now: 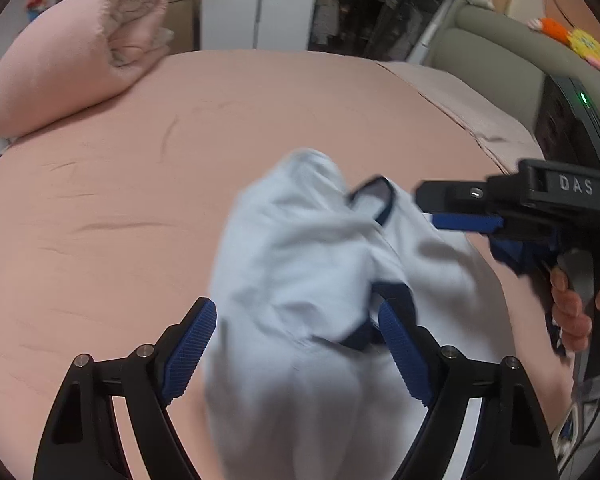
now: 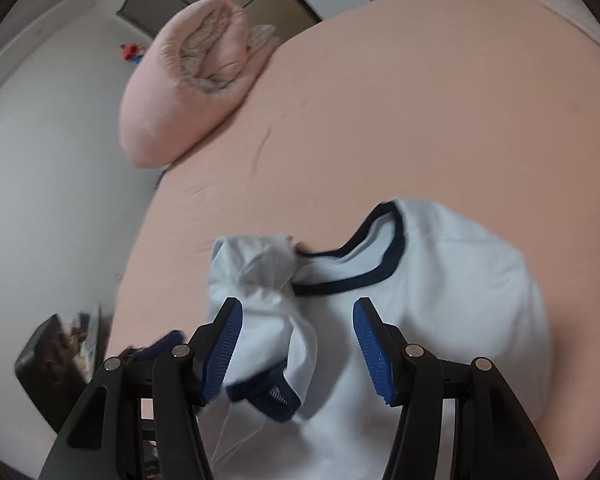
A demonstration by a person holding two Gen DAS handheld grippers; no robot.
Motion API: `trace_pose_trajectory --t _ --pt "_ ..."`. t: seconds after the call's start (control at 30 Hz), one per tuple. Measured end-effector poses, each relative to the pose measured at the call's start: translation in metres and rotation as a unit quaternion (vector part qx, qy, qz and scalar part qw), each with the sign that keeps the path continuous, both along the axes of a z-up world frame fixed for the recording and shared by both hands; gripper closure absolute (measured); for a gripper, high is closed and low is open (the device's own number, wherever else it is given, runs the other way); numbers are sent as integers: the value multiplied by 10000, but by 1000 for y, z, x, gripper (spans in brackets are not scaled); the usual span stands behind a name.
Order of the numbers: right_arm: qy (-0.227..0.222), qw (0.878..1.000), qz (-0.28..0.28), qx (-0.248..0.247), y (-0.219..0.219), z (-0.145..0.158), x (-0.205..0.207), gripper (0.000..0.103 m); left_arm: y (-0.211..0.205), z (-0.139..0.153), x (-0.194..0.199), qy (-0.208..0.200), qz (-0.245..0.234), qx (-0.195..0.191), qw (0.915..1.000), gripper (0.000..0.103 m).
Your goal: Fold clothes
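A light blue T-shirt [image 1: 300, 264] with navy collar and sleeve trim lies bunched on the pink bed sheet [image 1: 140, 200]. My left gripper [image 1: 296, 320] is open, with its jaws on either side of the cloth, which looks blurred. My right gripper [image 2: 298, 320] is open above the shirt [image 2: 440, 280], with a rumpled sleeve [image 2: 272, 292] between its jaws. The navy neckline [image 2: 364, 256] lies just beyond its fingertips. The right gripper also shows in the left wrist view [image 1: 460, 208], at the shirt's right side.
A rolled pink duvet [image 1: 76, 60] lies at the bed's far left corner. A beige headboard [image 1: 500, 60] with soft toys and a dark device [image 1: 572, 120] stand at the right. A wardrobe and a clothes rack stand behind the bed. The bed's left edge [image 2: 140, 240] drops to the floor.
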State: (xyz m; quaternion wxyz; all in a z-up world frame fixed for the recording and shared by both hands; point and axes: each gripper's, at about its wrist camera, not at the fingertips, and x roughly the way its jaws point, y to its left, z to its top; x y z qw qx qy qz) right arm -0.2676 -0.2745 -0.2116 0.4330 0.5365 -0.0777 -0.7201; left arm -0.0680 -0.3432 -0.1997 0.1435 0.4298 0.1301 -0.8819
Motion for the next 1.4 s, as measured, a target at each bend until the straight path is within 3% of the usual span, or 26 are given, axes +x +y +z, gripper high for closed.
trace_pose_trajectory --t 0.1,0.2,0.27,0.37,0.63,0.7,0.73,0.77,0.93,1.03,1.17,1.4 --pt "45 9993 335 180 0 -7 17 46 9 -11 -10 -158 -180 -86 9997 20" --pt "-75 9982 573 182 -10 -16 25 46 11 -24 -21 -207 -226 162 9994 21" --pt "-117 9976 616 300 -24 -24 27 46 10 -31 -23 -250 -138 304 9991 39" --pt "-211 9977 585 281 -41 -28 27 46 4 -37 -23 -259 -34 373 9990 55" --pt "-389 9967 518 487 -81 -41 30 47 16 -26 -5 -123 -187 81 9997 70" --pt "-467 9970 475 395 -84 -43 32 60 17 -25 -1 -60 -210 80 9997 73" --pt "-454 9969 481 420 -85 -43 33 78 18 -24 2 -29 -226 67 9997 75" --pt "-441 9968 488 444 -86 -43 33 89 19 -23 5 0 -240 61 9997 76" --pt "-392 9963 642 420 -89 -34 40 92 29 -17 17 140 -322 -81 9994 76" --pt "-462 9962 681 270 -97 -28 38 92 39 -12 22 193 -307 -352 9987 75" --pt "-461 9955 822 115 -105 -11 42 93 44 -9 23 293 -203 -218 9991 62" --pt "-560 9958 614 -376 -81 13 27 93 51 3 25 353 -207 -337 9986 62"
